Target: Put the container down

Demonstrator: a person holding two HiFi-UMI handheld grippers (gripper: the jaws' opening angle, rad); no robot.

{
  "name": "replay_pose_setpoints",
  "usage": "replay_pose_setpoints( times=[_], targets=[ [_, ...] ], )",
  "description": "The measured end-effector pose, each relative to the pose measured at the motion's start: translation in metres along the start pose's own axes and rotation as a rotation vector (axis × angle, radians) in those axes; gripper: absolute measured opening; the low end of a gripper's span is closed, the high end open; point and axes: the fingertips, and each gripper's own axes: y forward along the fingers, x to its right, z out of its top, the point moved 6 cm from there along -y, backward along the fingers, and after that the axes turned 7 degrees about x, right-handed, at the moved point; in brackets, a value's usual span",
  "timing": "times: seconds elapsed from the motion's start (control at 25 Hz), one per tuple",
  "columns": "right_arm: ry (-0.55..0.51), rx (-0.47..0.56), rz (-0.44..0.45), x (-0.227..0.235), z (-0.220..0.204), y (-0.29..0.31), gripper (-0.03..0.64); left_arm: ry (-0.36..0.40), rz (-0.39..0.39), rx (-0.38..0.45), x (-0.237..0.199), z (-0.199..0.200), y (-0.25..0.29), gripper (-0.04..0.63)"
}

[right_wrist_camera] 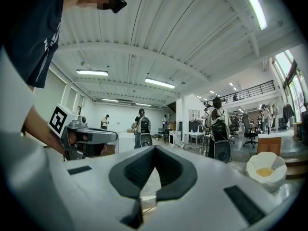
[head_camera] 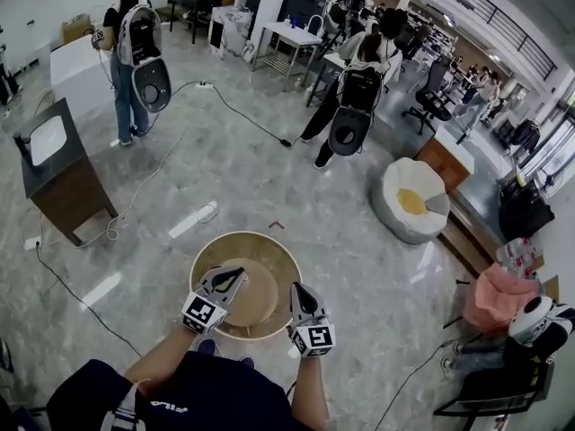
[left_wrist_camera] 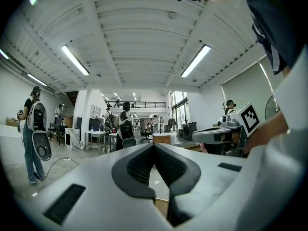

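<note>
Over the grey floor (head_camera: 359, 241), the round beige container (head_camera: 243, 237) is pinched at its rim – left gripper (head_camera: 235, 278) and right gripper (head_camera: 296, 289) both clamped narrow (one each side).

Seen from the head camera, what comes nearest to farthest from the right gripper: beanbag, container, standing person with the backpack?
1. Container, its rim clamped in the right gripper.
2. Beanbag, on the floor ahead, to the right.
3. Standing person, far off at the upper left.
</note>
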Motion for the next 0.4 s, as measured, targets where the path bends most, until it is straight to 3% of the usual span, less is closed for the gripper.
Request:
replay_pose_setpoints(
  times=[0.4],
  targets=[
    [-0.008, -0.01, 0.008, -0.011, 0.007, 0.0, 0.028, -0.029, 0.009, -0.058, 0.002, -0.012, -0.014, 0.025]
  ],
)
